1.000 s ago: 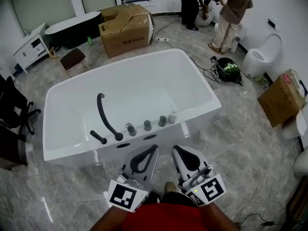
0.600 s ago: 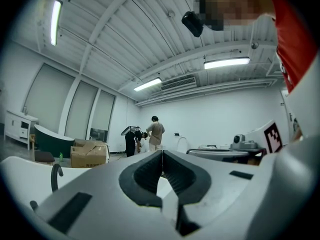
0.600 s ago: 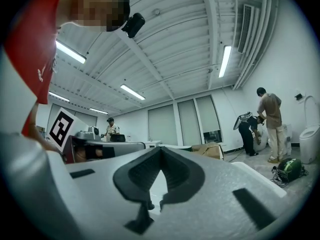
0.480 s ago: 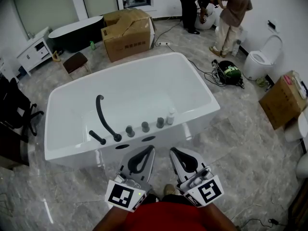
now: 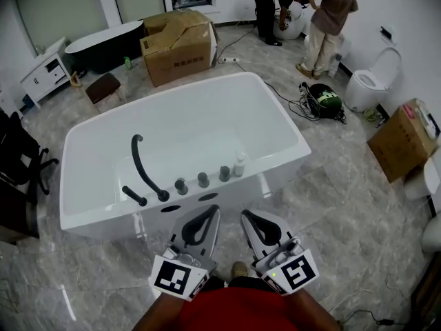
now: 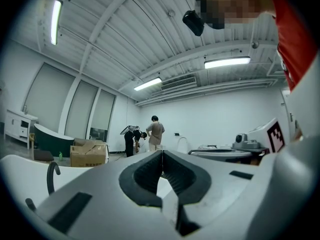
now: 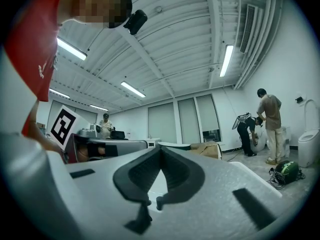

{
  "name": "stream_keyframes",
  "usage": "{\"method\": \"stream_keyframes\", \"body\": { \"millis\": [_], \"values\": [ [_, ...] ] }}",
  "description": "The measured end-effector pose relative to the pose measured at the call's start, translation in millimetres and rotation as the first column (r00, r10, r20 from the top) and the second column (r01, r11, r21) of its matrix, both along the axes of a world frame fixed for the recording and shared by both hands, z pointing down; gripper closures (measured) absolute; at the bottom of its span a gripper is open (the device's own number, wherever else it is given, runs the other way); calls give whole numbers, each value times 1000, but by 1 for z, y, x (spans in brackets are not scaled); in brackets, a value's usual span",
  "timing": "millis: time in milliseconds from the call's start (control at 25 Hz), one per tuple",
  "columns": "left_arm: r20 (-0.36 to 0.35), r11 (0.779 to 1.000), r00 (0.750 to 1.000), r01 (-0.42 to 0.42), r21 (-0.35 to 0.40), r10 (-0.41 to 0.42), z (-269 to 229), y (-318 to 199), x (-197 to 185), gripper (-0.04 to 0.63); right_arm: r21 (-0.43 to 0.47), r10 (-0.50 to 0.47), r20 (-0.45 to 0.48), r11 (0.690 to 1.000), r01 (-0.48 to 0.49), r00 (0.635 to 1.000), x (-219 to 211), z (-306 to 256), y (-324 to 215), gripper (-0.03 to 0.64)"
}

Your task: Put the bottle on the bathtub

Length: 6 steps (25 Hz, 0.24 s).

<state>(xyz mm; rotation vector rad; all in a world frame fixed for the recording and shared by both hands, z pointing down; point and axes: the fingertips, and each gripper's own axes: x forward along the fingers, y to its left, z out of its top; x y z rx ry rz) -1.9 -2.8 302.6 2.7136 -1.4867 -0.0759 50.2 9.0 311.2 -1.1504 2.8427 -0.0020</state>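
Observation:
A large white bathtub point(image 5: 286, 126) fills the middle of the head view. On its near rim stands a small white bottle point(image 5: 239, 164), upright, just right of three grey knobs point(image 5: 200, 180) and a curved black faucet point(image 5: 143, 171). My left gripper point(image 5: 213, 209) and right gripper point(image 5: 244, 214) sit side by side below the tub's near edge, close to my body. Both are shut with nothing between the jaws. Neither touches the bottle. In the left gripper view my left gripper point(image 6: 162, 152) points over the tub. The right gripper point(image 7: 160, 147) shows its tips together in its own view.
A cardboard box point(image 5: 178, 43) and a dark tub point(image 5: 103, 41) stand behind the bathtub. Two people point(image 5: 329, 16) work at the back right. A toilet point(image 5: 368, 81), a green bag with cables point(image 5: 326, 100) and another box point(image 5: 403, 140) lie to the right. A black chair point(image 5: 17, 157) is at the left.
The head view has shifted a little, so the tub sits slightly higher and further left in the picture. Both grippers stay shut and keep their places near my body.

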Motion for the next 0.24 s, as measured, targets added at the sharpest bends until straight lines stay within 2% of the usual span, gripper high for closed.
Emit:
{"method": "stream_keyframes", "body": {
  "millis": [240],
  "values": [
    [1,1000,1000,-21,-14,21,5,-2,7,584,-1,10,-5,1000,-10,1000,4,4,-3,614]
  ]
}}
